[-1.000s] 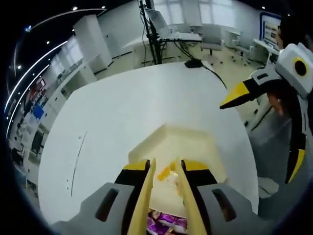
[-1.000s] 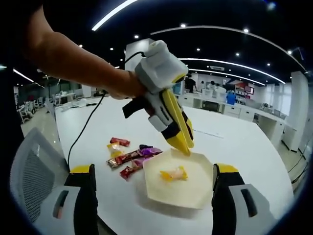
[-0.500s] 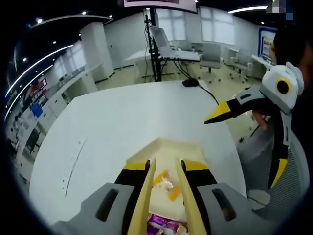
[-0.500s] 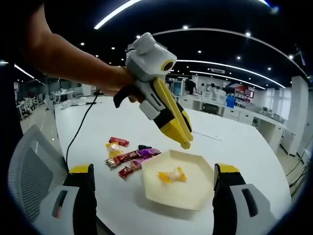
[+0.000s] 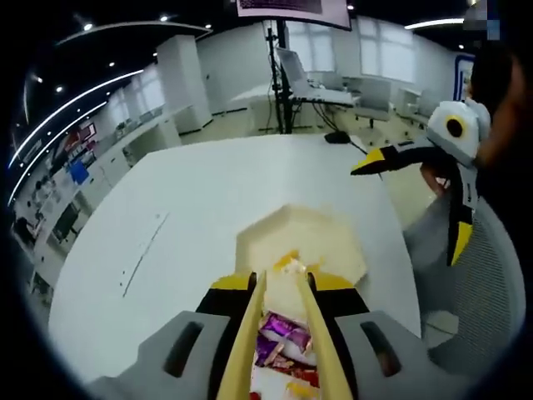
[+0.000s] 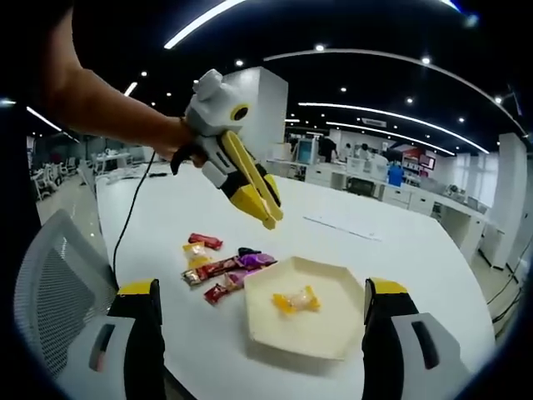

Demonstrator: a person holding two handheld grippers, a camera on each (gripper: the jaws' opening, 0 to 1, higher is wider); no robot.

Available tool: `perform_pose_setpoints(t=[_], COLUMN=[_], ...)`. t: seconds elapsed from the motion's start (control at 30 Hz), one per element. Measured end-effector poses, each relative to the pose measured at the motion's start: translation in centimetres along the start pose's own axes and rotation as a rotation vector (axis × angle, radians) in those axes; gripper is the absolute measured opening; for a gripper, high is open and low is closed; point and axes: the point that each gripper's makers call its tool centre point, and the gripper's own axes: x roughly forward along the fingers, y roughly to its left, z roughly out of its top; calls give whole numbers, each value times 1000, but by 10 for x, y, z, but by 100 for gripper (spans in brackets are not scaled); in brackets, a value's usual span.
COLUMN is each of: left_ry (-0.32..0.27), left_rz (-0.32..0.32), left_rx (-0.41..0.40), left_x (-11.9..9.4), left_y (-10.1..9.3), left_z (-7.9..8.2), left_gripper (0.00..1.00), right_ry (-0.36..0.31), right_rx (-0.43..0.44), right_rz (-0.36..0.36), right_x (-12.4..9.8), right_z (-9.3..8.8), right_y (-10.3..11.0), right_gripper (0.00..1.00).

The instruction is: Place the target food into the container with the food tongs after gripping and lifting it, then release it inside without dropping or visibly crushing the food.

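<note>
The left gripper (image 6: 268, 213) has lifted up and away from the hexagonal dish (image 6: 329, 332), its fingers (image 6: 250, 193) nearly clenched and empty. The yellow-wrapped candy (image 6: 296, 301) lies inside the dish on the white counter (image 6: 400, 250). More wrapped candies (image 6: 218, 267) sit just beside the dish. The right gripper (image 6: 262, 342) hangs released.
</note>
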Motion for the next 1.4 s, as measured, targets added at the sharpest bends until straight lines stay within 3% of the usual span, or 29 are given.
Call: perform_pose_setpoints(t=[0.07, 0.3, 0.63, 0.83, 1.17, 1.4], left_ry=[-2, -13, 49, 69, 85, 84], left_rz=[3, 62, 94, 94, 90, 107], left_rx=[-14, -49, -60, -35, -40, -101], left_x=[-12, -52, -96, -100, -97, -90], left_y=[2, 12, 10, 2, -4, -2], left_z=[-13, -48, -89, -107, -122, -133], left_gripper=[21, 21, 22, 22, 23, 23], right_ry=[-31, -19, -7, 8, 18, 18], right_rx=[53, 54, 42, 38, 39, 35], right_rz=[53, 61, 106, 113, 115, 111], right_x=[1, 2, 4, 5, 6, 5], right_z=[4, 3, 2, -1, -2, -2], right_y=[7, 8, 18, 19, 20, 19], right_gripper=[100, 100, 100, 100, 100, 100])
